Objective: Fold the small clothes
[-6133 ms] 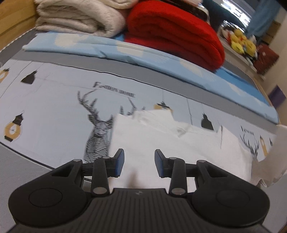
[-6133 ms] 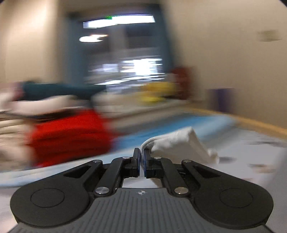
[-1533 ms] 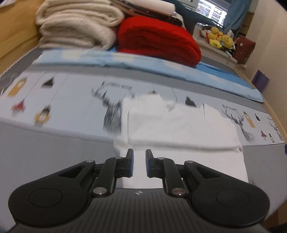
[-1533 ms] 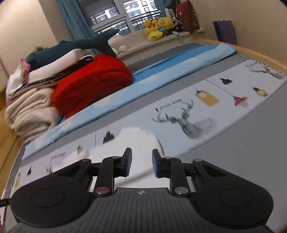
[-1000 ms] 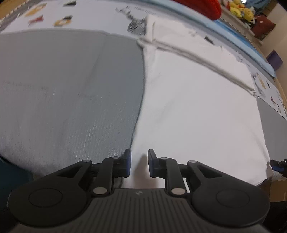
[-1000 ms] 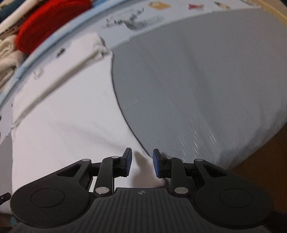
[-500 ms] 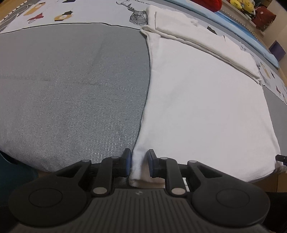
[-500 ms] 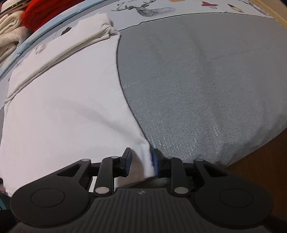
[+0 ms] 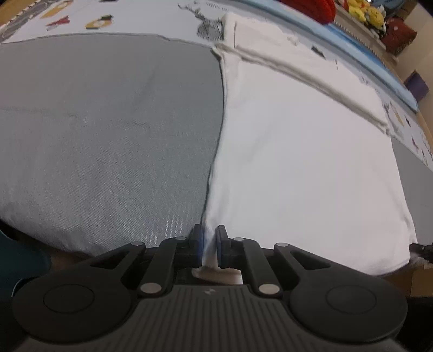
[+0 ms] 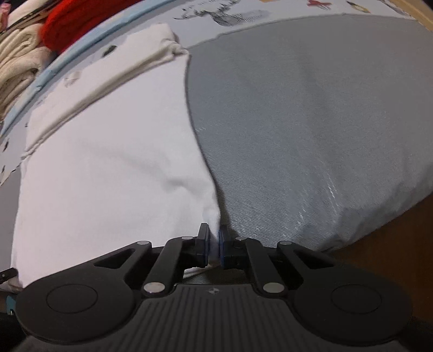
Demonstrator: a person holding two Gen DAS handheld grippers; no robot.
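A white garment (image 9: 297, 162) lies flat on the grey bed cover (image 9: 108, 121), its far part folded over into a thick band (image 9: 284, 54). At the near left corner of its hem, my left gripper (image 9: 209, 245) points steeply down; its jaws are closing, with cloth pinched between the blue pads. The right wrist view shows the same garment (image 10: 108, 168) on the left. There my right gripper (image 10: 214, 247) is at the near right corner, its jaws closing with the cloth's edge pressed between the pads.
The bed's near edge drops off just past the hem, with brown wood (image 10: 392, 257) below. A red blanket (image 10: 70, 21) and cream blankets (image 10: 16, 62) are stacked at the far side. Yellow plush toys (image 9: 362, 12) sit beyond them.
Both grippers swung down from the far fold to the garment's near hem. In the last half second both pairs of jaws narrowed onto the cloth corners.
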